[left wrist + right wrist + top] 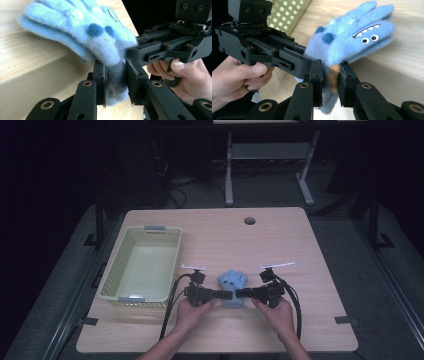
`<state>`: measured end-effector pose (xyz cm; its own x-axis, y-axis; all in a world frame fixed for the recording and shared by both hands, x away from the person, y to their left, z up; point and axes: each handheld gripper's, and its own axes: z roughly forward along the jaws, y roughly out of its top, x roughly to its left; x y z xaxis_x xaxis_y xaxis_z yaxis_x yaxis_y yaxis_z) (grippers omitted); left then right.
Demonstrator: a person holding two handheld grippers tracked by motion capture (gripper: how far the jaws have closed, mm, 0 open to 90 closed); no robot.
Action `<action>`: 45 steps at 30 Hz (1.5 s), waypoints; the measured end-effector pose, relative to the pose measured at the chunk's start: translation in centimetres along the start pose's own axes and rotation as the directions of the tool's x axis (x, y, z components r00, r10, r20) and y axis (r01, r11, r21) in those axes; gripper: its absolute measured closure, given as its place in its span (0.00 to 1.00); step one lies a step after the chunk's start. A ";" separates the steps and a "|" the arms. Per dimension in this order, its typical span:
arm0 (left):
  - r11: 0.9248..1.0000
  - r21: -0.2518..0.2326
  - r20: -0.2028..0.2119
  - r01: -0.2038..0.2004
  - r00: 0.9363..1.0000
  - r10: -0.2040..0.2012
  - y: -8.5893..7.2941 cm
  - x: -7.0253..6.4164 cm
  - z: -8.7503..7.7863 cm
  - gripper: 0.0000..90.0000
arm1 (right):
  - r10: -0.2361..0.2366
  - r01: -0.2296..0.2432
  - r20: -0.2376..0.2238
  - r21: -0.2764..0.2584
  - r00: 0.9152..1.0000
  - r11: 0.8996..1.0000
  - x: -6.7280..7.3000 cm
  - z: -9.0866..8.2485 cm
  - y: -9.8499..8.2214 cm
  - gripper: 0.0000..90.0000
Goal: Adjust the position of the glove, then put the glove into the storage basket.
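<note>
pinching blue glove [233, 285] cuff between them, left gripper [223, 295] and right gripper [241, 294] both clamped

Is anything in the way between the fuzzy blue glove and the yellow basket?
Nothing visible is. Both tools, the left tool and the right tool, grip the blue glove, and only bare table lies between it and the yellow basket to its left.

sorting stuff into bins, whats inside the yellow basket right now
From the high view, the yellow basket looks empty: only its pale floor shows. The near wall hides a strip of that floor.
</note>
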<state>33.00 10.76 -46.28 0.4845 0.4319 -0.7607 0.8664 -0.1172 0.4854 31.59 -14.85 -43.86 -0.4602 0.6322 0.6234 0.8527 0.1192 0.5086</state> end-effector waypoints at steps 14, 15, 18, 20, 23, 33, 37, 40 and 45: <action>1.000 -0.020 0.002 -0.014 1.000 0.014 0.6 -0.6 -1.6 0.79 | -0.039 0.039 0.000 -0.003 0.999 0.999 1.5 0.0 1.3 0.84; 1.000 -0.018 0.001 -0.019 1.000 0.019 0.7 -0.7 -1.7 0.79 | -0.037 0.037 0.002 0.003 0.999 0.999 1.7 -0.1 1.4 0.84; 0.999 -0.024 0.002 -0.024 1.000 0.024 0.8 -0.9 -2.0 0.79 | -0.050 0.050 0.005 0.000 0.999 0.999 2.0 -0.2 1.5 0.84; 0.999 -0.028 0.007 -0.028 1.000 0.028 1.1 -1.1 -2.2 0.79 | -0.054 0.054 0.009 -0.005 0.998 0.999 2.5 -0.5 1.9 0.84; 0.999 -0.030 0.007 -0.035 0.999 0.035 1.5 -1.4 -2.5 0.79 | -0.057 0.057 0.002 -0.017 0.998 0.998 2.6 -0.7 2.1 0.84; 0.998 -0.042 0.019 -0.047 0.999 0.047 2.2 -1.8 -3.9 0.79 | -0.080 0.080 -0.008 -0.020 0.997 0.997 3.6 -0.8 3.3 0.84; 0.998 -0.049 0.026 -0.043 0.999 0.044 2.5 -1.8 -4.5 0.79 | -0.089 0.089 -0.010 -0.020 0.996 0.996 4.2 -0.8 3.8 0.84; 0.997 -0.052 0.017 -0.051 0.999 0.052 2.7 -1.9 -5.0 0.79 | -0.100 0.100 -0.009 -0.020 0.995 0.995 4.6 -0.7 4.2 0.84; 0.997 -0.060 0.013 -0.057 0.998 0.057 3.1 -2.1 -5.9 0.79 | -0.121 0.121 -0.017 -0.027 0.992 0.992 5.1 -0.5 4.8 0.84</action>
<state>33.93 14.74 -40.63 0.5350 0.4128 -0.7371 0.8288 -0.0872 0.5527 33.18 -11.42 -37.93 -0.5643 0.5998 0.5673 0.7841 0.1742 0.5957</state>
